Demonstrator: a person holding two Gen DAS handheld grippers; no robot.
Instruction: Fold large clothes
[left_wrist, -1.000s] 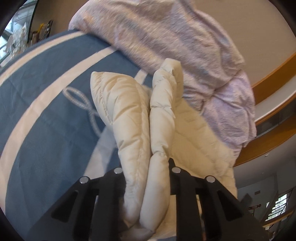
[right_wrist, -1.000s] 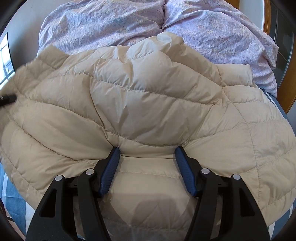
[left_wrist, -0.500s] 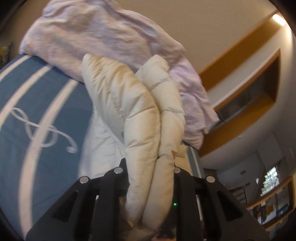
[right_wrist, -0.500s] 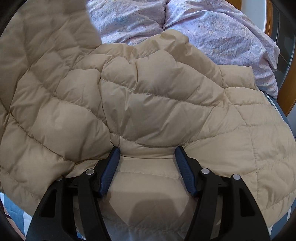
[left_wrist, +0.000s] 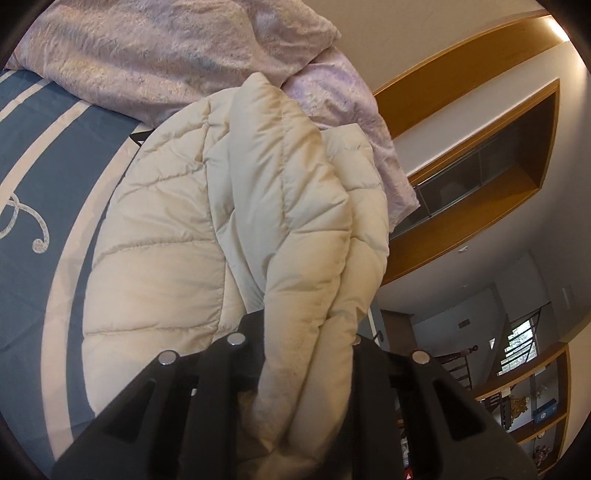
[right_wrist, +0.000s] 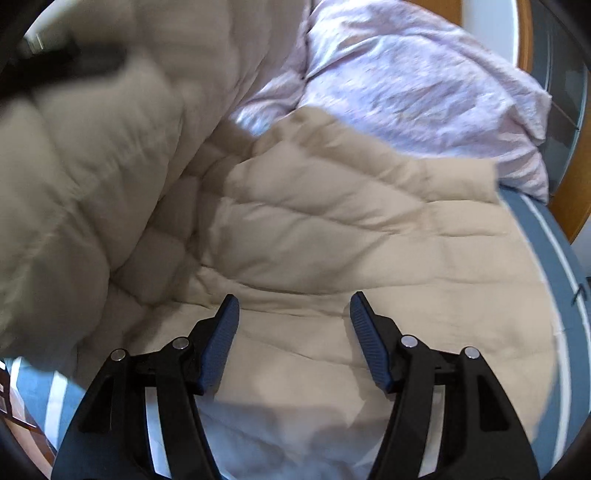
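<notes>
Now, left claw (left_wrist: 306, 354) pinching bunched edge of cream puffer jacket (left_wrist: 177, 236), rest draped ahead over blue bed cover (left_wrist: 55, 155); carry flap across evenly. Right claw (right_wrist: 293, 332) spread, empty, jacket below; keep clear of the fold.

- The left gripper (left_wrist: 306, 332) is packed with a bunched fold of the jacket (left_wrist: 295, 229), leaving no gap between its jaws.
- A raised part of the jacket (right_wrist: 92, 166) walls off the left of the right gripper's view.
- Nothing sits between the spread jaws of the right gripper (right_wrist: 293, 306); flat jacket lies beneath.
- The duvet (right_wrist: 406, 85) blocks the far side.
- Bare bedspread (left_wrist: 48, 155) lies left of the jacket.
</notes>
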